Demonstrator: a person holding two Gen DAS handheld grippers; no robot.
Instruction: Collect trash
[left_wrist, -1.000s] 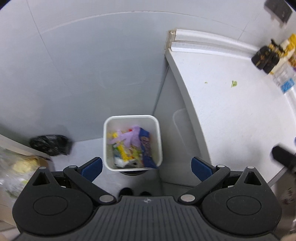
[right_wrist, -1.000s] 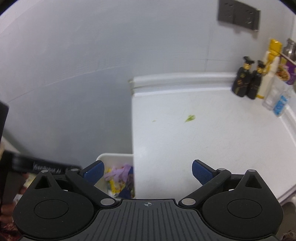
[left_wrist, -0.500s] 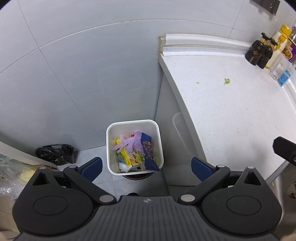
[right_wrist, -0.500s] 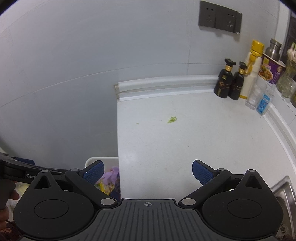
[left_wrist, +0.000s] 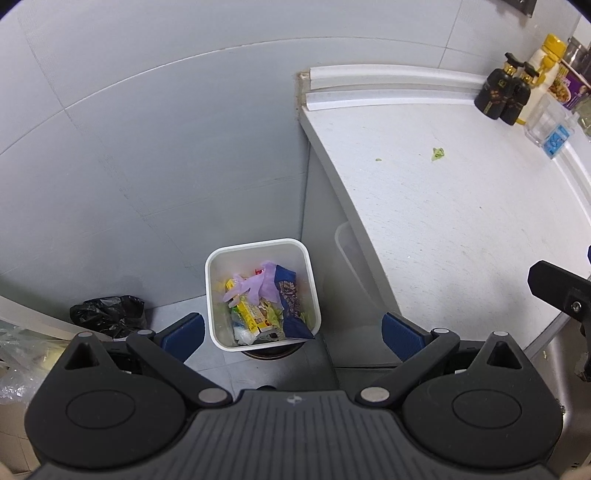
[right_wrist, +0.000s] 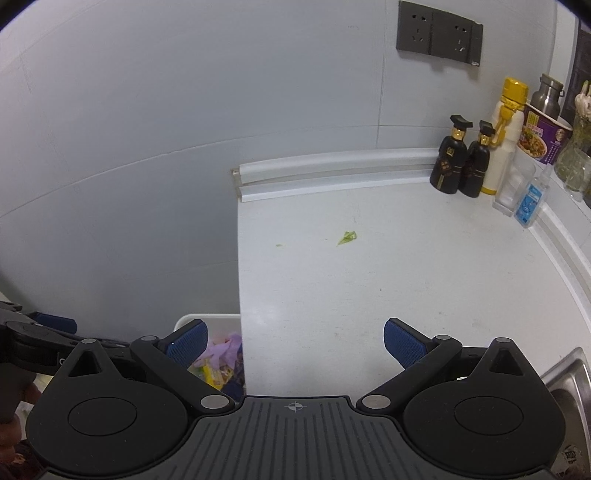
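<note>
A white square bin (left_wrist: 221, 295) stands on the floor beside the counter, holding a purple glove (left_wrist: 258, 285), a dark blue wrapper (left_wrist: 290, 299) and yellow packets. My left gripper (left_wrist: 291, 330) hangs open high above the bin, nothing between its fingers. A small green leaf scrap (right_wrist: 346, 238) and a tinier green speck (right_wrist: 279, 244) lie on the white counter (right_wrist: 406, 280). My right gripper (right_wrist: 293, 341) is open and empty over the counter's near left edge, well short of the scrap. The bin's corner (right_wrist: 192, 319) shows below it.
Two black bottles (right_wrist: 463, 164), a yellow-capped bottle (right_wrist: 504, 140), a noodle cup (right_wrist: 541, 138) and a clear container (right_wrist: 515, 184) crowd the counter's back right. A steel sink (right_wrist: 569, 376) lies at right. A black bag (left_wrist: 107, 315) sits on the floor. A grey socket plate (right_wrist: 437, 33) is on the wall.
Both grippers have risen and drawn back: the bin looks smaller and lower in the left view, and more of the counter and bottles shows in the right view. Both stay open.
</note>
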